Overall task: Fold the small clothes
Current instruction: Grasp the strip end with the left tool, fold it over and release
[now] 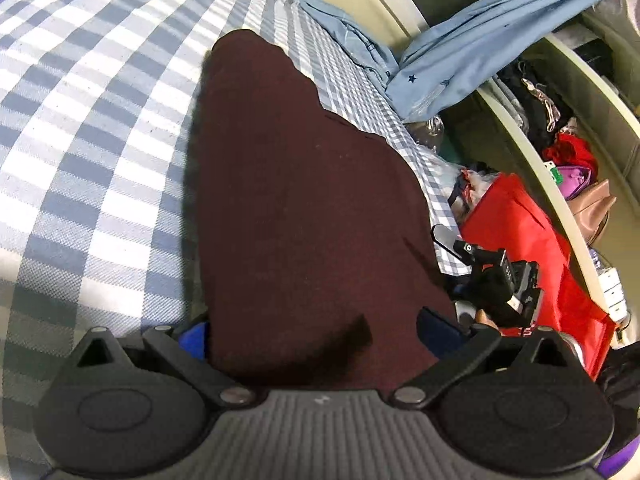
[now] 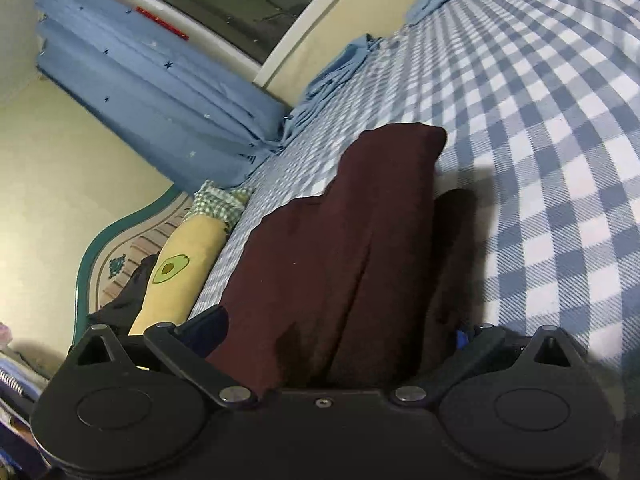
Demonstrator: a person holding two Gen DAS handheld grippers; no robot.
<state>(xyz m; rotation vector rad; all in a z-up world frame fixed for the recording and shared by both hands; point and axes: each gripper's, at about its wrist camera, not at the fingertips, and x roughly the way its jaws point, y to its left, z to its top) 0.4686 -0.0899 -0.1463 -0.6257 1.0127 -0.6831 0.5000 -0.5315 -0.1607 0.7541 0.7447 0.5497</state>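
Observation:
A dark maroon garment hangs in front of the left wrist camera over the blue-and-white checked bed sheet. My left gripper has the cloth draped between its blue-padded fingers, which stand wide apart. The right gripper shows at the garment's right edge in the left wrist view. In the right wrist view the same maroon garment lies folded in layers and fills the gap of my right gripper. The fingertips of both grippers are hidden by cloth.
The checked sheet spreads right. A blue star-print curtain, an avocado-print pillow and a green-edged headboard lie left. A red bag and cluttered shelves stand beside the bed.

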